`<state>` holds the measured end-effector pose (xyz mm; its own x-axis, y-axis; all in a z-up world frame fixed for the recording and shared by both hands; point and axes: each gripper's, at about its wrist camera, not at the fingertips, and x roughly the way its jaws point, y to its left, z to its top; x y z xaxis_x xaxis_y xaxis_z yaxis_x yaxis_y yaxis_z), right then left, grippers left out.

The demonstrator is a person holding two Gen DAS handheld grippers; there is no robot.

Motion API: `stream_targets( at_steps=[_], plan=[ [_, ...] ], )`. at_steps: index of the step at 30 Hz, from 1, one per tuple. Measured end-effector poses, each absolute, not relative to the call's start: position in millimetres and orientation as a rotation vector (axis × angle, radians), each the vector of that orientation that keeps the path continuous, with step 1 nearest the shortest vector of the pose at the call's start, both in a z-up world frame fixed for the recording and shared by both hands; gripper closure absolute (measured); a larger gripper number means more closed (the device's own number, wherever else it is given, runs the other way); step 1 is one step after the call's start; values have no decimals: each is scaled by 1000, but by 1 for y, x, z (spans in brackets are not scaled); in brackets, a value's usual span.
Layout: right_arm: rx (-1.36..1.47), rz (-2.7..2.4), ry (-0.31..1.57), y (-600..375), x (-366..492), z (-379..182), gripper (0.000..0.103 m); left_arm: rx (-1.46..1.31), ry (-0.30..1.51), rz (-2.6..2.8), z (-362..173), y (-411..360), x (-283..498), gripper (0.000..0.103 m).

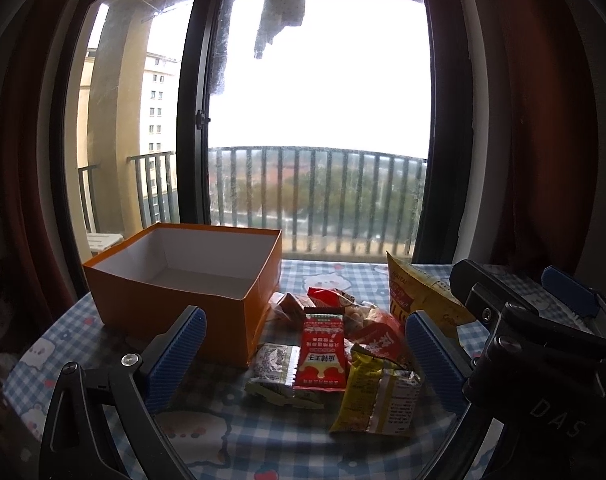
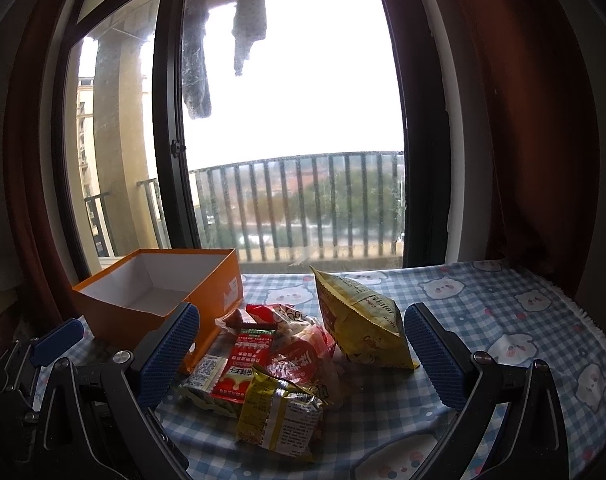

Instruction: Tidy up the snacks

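An empty orange box [image 1: 171, 300] [image 2: 115, 312] with a white inside stands at the table's left. A pile of snack packets lies right of it: a red packet [image 1: 322, 354] [image 2: 245, 364], a yellow-and-silver packet [image 1: 377, 394] [image 2: 281, 412], a small silver packet [image 1: 273, 366] [image 2: 201, 376], a red-and-clear bag [image 1: 375, 328] [image 2: 303, 344], and a big yellow chip bag [image 1: 417, 296] [image 2: 359, 316]. My left gripper [image 1: 303, 364] is open, its blue pads on either side of the pile's near end. My right gripper [image 2: 299, 364] is open too, straddling the pile. Each wrist view shows the other gripper beside it.
The table wears a blue checked cloth [image 2: 503, 320] with bear prints. A large window [image 1: 315, 120] with a balcony railing stands right behind the table. Dark red curtains [image 2: 543, 120] hang on both sides. Bare cloth stretches right of the chip bag.
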<state>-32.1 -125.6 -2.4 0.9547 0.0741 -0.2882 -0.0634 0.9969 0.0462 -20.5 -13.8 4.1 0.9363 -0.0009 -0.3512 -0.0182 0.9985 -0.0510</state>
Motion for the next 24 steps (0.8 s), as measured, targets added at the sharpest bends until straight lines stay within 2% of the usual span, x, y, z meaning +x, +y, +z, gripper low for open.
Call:
stream_targets(
  at_steps=[13,24],
  plan=[
    [46,66,299,-122,-26,-12,0,-62,381,24,-6,-10,-13,3],
    [42,75,358,-115,-8,-42,0,-73,465,19,-41,-2,4,3]
  ],
)
